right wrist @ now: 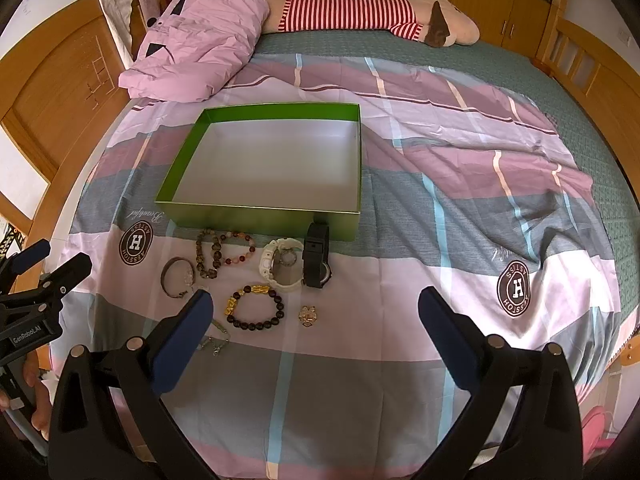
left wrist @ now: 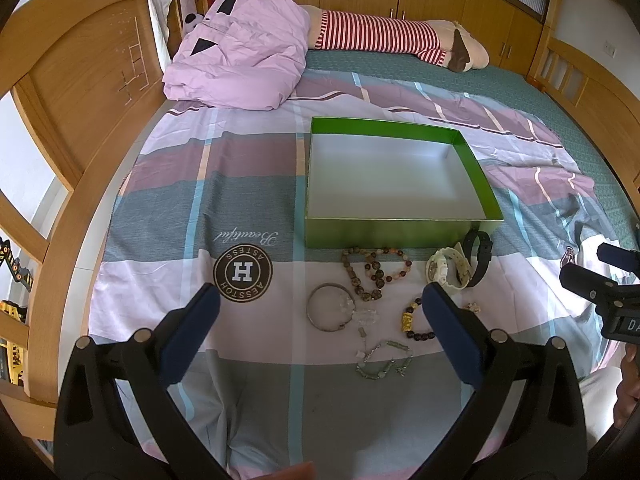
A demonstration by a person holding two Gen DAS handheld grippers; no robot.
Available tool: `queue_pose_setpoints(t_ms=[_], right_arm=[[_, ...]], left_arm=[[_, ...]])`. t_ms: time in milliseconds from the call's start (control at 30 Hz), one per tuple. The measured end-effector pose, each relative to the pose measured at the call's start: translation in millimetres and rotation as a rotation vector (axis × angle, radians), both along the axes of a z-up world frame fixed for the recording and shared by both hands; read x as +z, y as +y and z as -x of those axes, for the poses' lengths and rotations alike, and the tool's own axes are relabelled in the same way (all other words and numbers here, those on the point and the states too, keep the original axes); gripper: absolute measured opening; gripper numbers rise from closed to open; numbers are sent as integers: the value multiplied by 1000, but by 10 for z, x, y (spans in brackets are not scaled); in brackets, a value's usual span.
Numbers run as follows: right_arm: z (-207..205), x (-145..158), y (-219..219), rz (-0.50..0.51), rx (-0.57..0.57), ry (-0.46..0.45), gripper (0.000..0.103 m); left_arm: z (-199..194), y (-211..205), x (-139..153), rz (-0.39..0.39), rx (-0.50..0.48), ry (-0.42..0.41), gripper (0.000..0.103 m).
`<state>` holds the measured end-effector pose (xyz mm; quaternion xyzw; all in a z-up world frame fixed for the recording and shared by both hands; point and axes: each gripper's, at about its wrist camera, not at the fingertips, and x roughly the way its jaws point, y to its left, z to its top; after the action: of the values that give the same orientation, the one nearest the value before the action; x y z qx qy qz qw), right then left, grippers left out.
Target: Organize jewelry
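Observation:
An empty green box (left wrist: 400, 232) (right wrist: 260, 216) with a white inside sits on the bedspread. In front of it lie a white watch (right wrist: 280, 266) (left wrist: 444, 268), a black watch (right wrist: 316, 256) (left wrist: 478, 258), beaded bracelets (right wrist: 212, 256) (left wrist: 374, 268), a dark bracelet with gold charms (right wrist: 256, 306) (left wrist: 416, 322), a silver bangle (right wrist: 176, 276) (left wrist: 328, 308), a small brooch (right wrist: 307, 315) and a pale chain (left wrist: 384, 362). My left gripper (left wrist: 320, 312) is open above the jewelry. My right gripper (right wrist: 316, 312) is open above the bracelet and brooch.
A folded pink duvet (left wrist: 240, 52) and a striped plush toy (left wrist: 400, 36) lie at the far side of the bed. Wooden bed frames (left wrist: 80, 92) stand on the left and right. The other gripper shows at each view's edge (left wrist: 608, 288) (right wrist: 36, 280).

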<state>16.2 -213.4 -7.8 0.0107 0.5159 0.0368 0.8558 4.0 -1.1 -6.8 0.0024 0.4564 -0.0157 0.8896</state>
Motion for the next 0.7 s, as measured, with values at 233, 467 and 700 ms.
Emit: queue_pose_setpoints(t_ms=[233, 467, 700], right_arm=[[1, -8, -4, 0, -2, 2, 102], [-73, -175, 56, -6, 33, 53, 102], [-254, -659, 239, 6, 80, 170, 102]], left_arm=[[-11, 7, -14, 8, 1, -2, 101], [-170, 124, -184, 68, -30, 40, 101], [-447, 311, -755, 169, -38, 238, 101]])
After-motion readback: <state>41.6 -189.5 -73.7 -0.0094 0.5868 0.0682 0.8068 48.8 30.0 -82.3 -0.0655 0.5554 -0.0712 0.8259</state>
